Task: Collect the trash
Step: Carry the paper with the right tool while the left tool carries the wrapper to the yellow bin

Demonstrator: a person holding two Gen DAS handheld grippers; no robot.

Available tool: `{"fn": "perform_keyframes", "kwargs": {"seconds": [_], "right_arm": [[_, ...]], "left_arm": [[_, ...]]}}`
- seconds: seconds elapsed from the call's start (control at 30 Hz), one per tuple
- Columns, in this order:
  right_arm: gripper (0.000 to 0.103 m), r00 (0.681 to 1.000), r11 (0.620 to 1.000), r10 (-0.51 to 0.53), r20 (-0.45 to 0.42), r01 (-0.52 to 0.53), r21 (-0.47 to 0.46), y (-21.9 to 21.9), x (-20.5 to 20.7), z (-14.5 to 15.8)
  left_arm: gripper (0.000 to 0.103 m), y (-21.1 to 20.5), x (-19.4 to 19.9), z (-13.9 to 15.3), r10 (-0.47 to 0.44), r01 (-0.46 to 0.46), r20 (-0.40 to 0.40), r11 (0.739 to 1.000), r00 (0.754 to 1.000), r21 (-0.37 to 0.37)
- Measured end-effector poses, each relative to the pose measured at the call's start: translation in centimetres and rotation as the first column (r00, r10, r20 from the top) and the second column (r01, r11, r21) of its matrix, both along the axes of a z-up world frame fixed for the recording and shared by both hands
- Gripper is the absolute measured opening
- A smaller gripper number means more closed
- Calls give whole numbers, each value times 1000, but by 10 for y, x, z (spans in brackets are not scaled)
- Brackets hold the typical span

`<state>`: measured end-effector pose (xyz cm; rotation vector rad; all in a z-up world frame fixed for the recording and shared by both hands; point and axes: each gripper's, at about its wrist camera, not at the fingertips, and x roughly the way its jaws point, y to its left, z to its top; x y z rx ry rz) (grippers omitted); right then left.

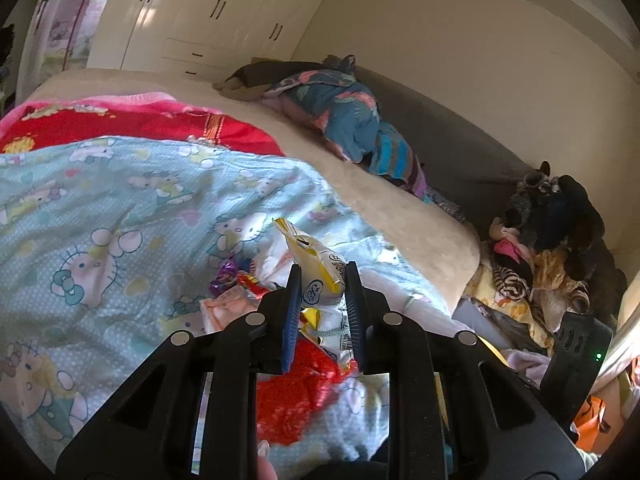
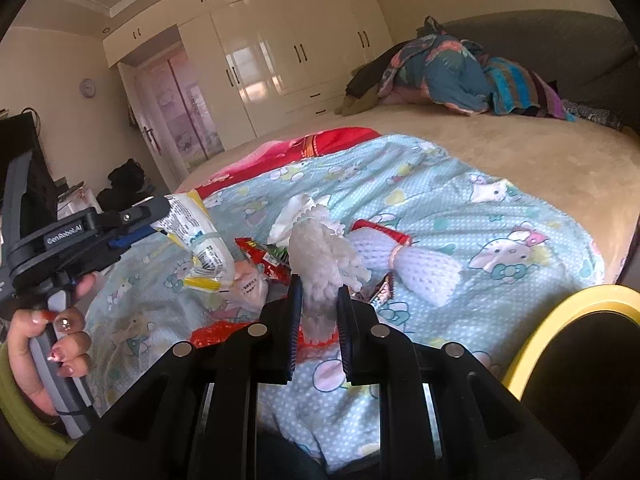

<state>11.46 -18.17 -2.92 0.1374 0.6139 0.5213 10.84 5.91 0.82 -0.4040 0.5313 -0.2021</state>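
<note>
My left gripper [image 1: 322, 276] is shut on a yellow and white snack wrapper [image 1: 316, 268] and holds it above the Hello Kitty blanket [image 1: 120, 208]. The same wrapper [image 2: 196, 236] and left gripper [image 2: 154, 220] show at the left of the right wrist view. My right gripper [image 2: 318, 296] is shut on a white foam fruit net [image 2: 320, 260]. More trash lies on the blanket: a red wrapper [image 2: 262, 258], a second white foam net [image 2: 420, 268], a white tissue [image 2: 292, 212], a small dark wrapper [image 2: 382, 294], red foil [image 1: 296, 392] and purple foil [image 1: 224, 276].
A yellow-rimmed black bin [image 2: 580, 320] sits at the lower right. Piled clothes [image 2: 452, 72] lie at the head of the beige bed [image 2: 520, 152]. Stuffed toys and clothes [image 1: 552, 240] fill the gap beside the bed. White wardrobes [image 2: 280, 60] stand behind.
</note>
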Motion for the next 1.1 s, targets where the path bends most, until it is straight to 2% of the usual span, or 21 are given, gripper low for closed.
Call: {"fn": "perform_keyframes", "kwargs": {"seconds": [0.5,0.77,1.1], "right_arm": [[16,992,992,-114,44,116,-48,-48,-36,27],[16,983,982,-180,48,182,-47,-85,-59,33],[16,973,972,-220,64,224,-75,-112,-82,42]], "left_arm": [[16,-54,-16,10,-119,118,35,993,992,22],[16,-90,-21,16,-195,192,48,980,980,50],[16,-129,-27,18,-278,275,44,959,960,65]]}}
